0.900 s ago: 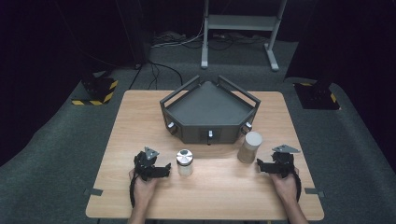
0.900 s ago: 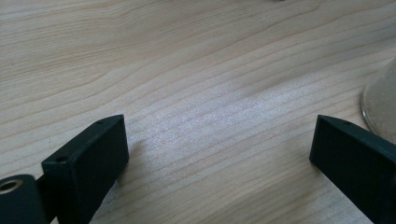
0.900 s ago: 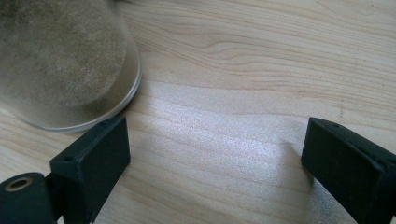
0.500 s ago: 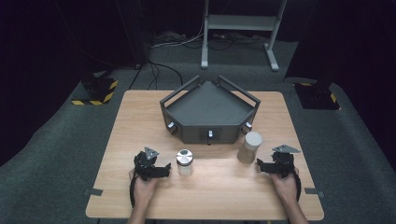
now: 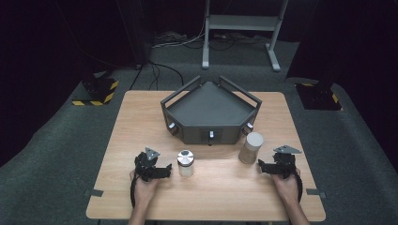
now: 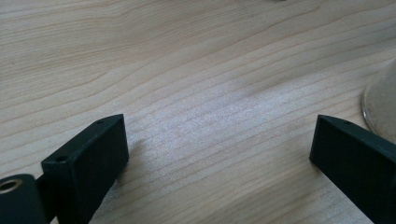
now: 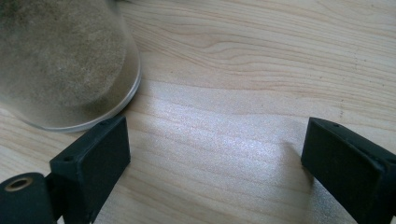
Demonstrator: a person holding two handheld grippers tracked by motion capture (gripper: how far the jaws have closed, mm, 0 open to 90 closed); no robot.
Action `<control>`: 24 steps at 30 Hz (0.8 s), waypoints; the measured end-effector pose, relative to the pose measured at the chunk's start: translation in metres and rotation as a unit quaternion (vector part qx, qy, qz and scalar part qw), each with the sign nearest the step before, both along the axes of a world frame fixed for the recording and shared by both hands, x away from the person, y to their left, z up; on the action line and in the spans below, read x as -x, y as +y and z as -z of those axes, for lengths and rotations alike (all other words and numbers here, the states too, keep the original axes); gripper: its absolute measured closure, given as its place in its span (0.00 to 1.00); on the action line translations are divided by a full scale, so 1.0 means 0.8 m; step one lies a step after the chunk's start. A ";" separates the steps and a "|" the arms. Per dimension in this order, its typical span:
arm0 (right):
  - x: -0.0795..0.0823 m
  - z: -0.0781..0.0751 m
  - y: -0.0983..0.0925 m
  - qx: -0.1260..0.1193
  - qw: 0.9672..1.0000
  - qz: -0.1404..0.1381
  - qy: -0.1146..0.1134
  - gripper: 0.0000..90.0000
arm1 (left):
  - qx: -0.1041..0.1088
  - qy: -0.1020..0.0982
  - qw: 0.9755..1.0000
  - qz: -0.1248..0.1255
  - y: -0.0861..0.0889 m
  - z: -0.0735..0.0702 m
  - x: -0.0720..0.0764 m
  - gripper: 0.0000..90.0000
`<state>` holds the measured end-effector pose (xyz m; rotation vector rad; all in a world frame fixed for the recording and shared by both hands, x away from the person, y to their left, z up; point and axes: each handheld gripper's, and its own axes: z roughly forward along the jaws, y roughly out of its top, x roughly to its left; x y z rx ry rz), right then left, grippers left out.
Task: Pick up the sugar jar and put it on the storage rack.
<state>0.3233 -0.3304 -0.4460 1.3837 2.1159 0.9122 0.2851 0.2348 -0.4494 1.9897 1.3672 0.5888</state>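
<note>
- Left gripper: rests on the wooden table near the front edge, jaws spread wide, nothing between them. The left gripper view confirms bare wood between the two black jaws.
- Small jar, clear with a metal cap, stands upright just beside the left gripper's jaw tips, apart from them. In the left gripper view a sliver of its base sits outside the right-hand jaw. Risk: if the gripper goes straight ahead, that jaw strikes the jar's side instead of straddling it, and the jar slides or tips. Cause: the jar is off the jaws' centre line.
- Grey angular tray with knobs on its front wall stands behind both containers, mid-table. Risk: a container carried in low may clip the front wall or a knob. Whether the tray is the destination I cannot tell.
- Tall canister, frosted and seemingly holding sandy material, stands upright near the tray's right front corner. Judged top-heavy; a push high on its wall may topple it.
- Right gripper: rests on the table, jaws released and empty. In the right gripper view the canister's base lies just ahead of the left-hand jaw, very close or touching; I cannot tell which. Risk: any forward creep nudges the canister toward the tray. Cause: same offset as on the left.
</note>
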 end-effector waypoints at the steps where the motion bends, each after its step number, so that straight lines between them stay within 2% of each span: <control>1: 0.000 0.000 0.000 0.000 1.000 0.000 0.000 0.08 | 0.000 0.000 1.000 0.000 0.000 0.000 0.000 0.05; 17: 0.000 0.000 0.000 0.000 1.000 0.000 0.000 0.08 | -0.001 0.001 1.000 0.001 0.000 0.000 -0.001 0.04; 24: 0.000 0.000 0.000 0.000 1.000 0.000 0.000 0.08 | -0.002 0.003 1.000 0.009 0.002 -0.001 -0.001 0.03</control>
